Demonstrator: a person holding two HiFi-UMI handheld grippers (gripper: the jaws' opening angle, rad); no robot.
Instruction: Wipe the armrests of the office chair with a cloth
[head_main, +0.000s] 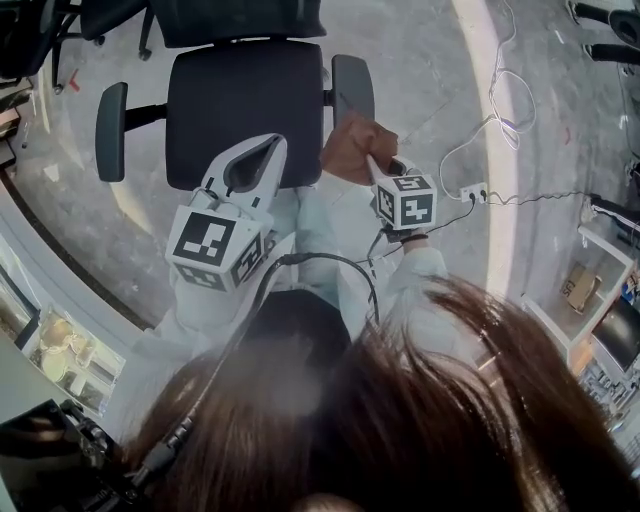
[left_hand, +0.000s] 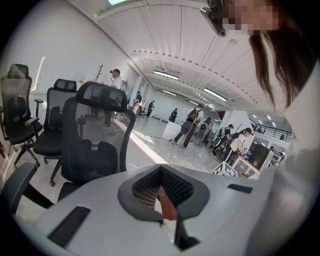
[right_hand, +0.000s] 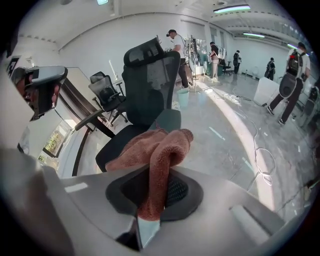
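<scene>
Clamped on a brown cloth (head_main: 350, 145), the right tongs (head_main: 368, 162) hover at the near end of the office chair's armrest (head_main: 352, 85), which runs lengthwise straight ahead; the left tongs (head_main: 262, 152) are closed.

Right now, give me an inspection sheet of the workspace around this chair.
Surface: glossy grey floor.
Job's things: black office chair, its black padded left armrest and right armrest; rust-brown terry cloth by the right armrest.
Clutter: nothing seen on the chair.
Grippers: left gripper shut over the seat; right gripper shut on the cloth.
Cables: white cable looped on the floor to a white power strip.
Surroundings: spare black chairs, people beyond.
</scene>
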